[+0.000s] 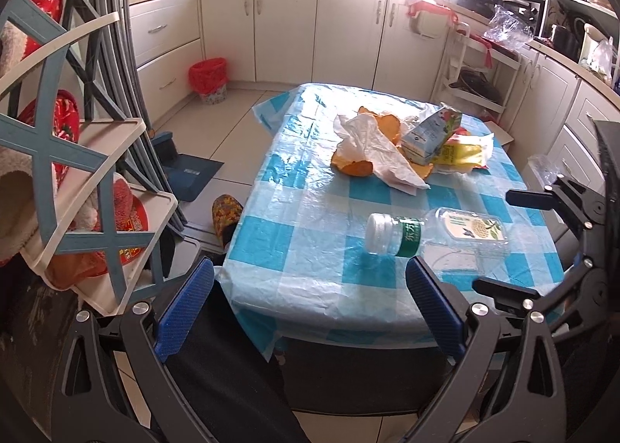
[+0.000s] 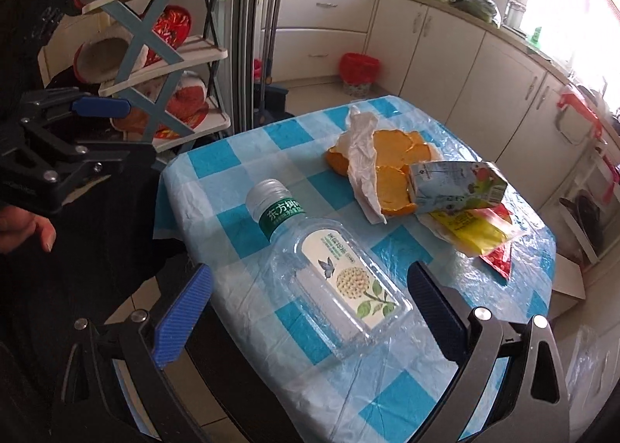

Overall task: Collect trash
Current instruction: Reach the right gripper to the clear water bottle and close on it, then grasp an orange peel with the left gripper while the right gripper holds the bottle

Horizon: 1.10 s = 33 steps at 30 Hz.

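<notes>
Right wrist view looks down on an empty clear bottle point(image 2: 329, 268) lying on its side near the table's point(image 2: 407, 404) front edge, long axis running from the white cap at upper left to the base at lower right. The right gripper point(image 2: 310, 311) hovers over it, jaws spread wide, holding nothing. Beyond the bottle, bare checked cloth separates it from a heap at the far side: crumpled tissue point(image 2: 362, 164), orange peel point(image 2: 391, 172), a squashed carton point(image 2: 457, 183) and yellow wrapper point(image 2: 469, 234). The left gripper point(image 1: 310, 311) waits off the near left corner, equally wide and empty. A red-lined bin point(image 1: 208, 81) stands on open floor.
</notes>
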Tool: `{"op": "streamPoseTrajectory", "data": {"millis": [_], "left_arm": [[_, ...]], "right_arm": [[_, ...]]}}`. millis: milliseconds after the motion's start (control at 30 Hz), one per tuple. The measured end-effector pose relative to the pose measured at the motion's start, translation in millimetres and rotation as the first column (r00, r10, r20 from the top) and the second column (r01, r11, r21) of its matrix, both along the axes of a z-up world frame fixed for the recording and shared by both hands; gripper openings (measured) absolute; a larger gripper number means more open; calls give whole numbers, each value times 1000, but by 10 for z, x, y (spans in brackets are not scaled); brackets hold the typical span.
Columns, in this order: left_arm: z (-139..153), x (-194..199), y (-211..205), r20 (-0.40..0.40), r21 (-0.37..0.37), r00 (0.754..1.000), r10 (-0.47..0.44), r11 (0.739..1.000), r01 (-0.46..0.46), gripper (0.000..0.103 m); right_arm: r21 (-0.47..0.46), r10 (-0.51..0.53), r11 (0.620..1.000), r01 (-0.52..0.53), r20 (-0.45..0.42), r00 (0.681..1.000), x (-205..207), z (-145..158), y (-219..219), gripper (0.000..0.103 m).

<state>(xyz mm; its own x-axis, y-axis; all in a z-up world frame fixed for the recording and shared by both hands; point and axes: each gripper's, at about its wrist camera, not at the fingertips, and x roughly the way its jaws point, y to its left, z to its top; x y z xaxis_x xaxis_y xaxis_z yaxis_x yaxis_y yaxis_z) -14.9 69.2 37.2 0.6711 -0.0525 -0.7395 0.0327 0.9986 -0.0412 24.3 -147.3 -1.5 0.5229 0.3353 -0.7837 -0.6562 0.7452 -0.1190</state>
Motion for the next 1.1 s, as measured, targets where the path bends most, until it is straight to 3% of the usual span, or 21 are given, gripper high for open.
{"op": "streamPoseTrajectory", "data": {"millis": [100, 300, 367, 567, 800, 1000, 1100], "left_arm": [[-20, 74, 13, -3, 13, 1000, -2, 1000, 2, 95], [-53, 287, 9, -16, 6, 1000, 4, 1000, -4, 95], [-68, 361, -2, -17, 7, 1000, 15, 1000, -15, 95], [-113, 589, -94, -16, 34, 1000, 19, 999, -18, 95], [-154, 990, -250, -32, 2, 999, -12, 1000, 12, 95], [-278, 1366, -422, -95, -91, 995, -33, 996, 24, 95], [-292, 1368, -590, -67, -112, 994, -88, 990, 80, 95]], "right_arm": [[-14, 2, 1000, -2, -25, 1000, 152, -94, 13, 96], [49, 6, 999, 0, -123, 992, 328, -237, -82, 94], [72, 3, 997, 8, -153, 988, 337, -276, -133, 76], [170, -70, 980, 105, -197, 978, 304, -260, -407, 58], [200, -291, 917, 346, -261, 921, 289, -251, -914, 55], [228, -325, 891, 393, -284, 902, 291, -327, -1131, 58], [237, -325, 887, 395, -287, 901, 287, -337, -1146, 58]]}}
